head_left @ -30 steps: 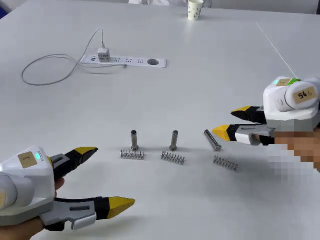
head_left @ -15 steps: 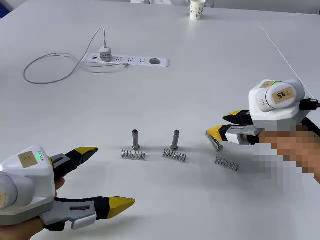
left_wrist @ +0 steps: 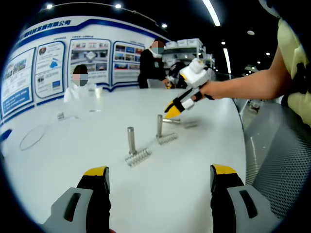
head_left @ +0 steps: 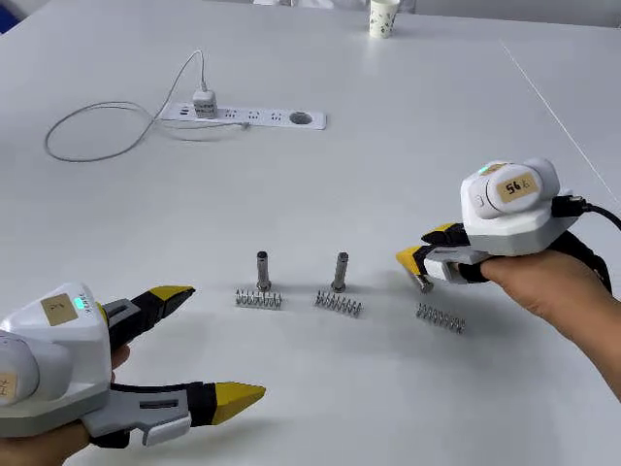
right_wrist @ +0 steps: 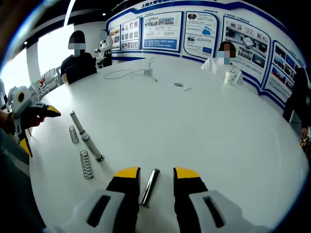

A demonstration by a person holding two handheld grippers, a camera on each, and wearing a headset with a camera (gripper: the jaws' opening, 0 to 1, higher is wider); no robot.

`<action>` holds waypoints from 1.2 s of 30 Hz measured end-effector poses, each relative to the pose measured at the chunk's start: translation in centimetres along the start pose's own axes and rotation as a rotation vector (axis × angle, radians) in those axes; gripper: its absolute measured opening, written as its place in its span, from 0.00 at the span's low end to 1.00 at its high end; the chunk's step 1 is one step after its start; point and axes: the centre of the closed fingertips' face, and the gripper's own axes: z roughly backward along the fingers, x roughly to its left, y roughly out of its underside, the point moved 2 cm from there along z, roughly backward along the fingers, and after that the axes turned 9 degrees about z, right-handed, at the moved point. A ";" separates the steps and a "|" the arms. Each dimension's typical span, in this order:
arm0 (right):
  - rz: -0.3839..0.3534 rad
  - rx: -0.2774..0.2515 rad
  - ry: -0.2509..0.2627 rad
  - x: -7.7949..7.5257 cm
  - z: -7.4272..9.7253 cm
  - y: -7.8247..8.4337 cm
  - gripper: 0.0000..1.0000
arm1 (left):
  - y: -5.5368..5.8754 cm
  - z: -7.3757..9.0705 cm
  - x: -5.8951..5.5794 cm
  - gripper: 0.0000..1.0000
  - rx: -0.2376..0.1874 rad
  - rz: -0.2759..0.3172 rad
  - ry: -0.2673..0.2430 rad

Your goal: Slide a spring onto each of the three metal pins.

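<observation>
- the right gripper [head_left: 422, 248] is low over the white table [head_left: 408, 146]. its jaws are a little apart and are not pinching anything.
- the flat pin [right_wrist: 148, 186] lies on its side between those jaws.
- the right spring [head_left: 440, 317] lies near the flat pin.
- the middle pin [head_left: 341, 271] and the left pin [head_left: 262, 270] stand up straight.
- the middle spring [head_left: 338, 304] and the left spring [head_left: 258, 299] lie just in front of them.
- the left gripper [head_left: 209, 342] is wide open and holds nothing. it is well apart from the pins.
- far back are a power strip [head_left: 243, 117] and a paper cup [head_left: 384, 16].
</observation>
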 end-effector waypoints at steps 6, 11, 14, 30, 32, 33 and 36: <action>-0.007 0.022 0.014 0.2 -0.4 0.2 0.25 | 0.2 0.0 0.0 0.86 0.004 0.003 0.000; -0.023 0.036 0.015 0.3 -0.6 0.3 0.22 | 0.2 0.0 0.0 0.86 0.004 0.002 0.000; -0.027 0.044 0.016 0.4 -0.7 0.4 0.21 | 0.1 0.0 0.0 0.86 0.005 0.002 0.001; -0.053 0.085 0.026 0.5 -1.4 0.7 0.16 | 0.2 0.1 -0.1 0.86 0.006 0.006 0.004; -0.058 0.091 0.026 0.6 -1.4 0.7 0.15 | 0.2 0.0 0.0 0.86 0.006 0.007 0.005; -0.060 0.094 0.027 0.6 -1.5 0.7 0.15 | 0.2 0.0 0.0 0.86 0.005 0.007 0.005; -0.064 0.098 0.027 0.5 -1.6 0.7 0.13 | 0.3 0.0 0.1 0.86 0.004 0.008 0.004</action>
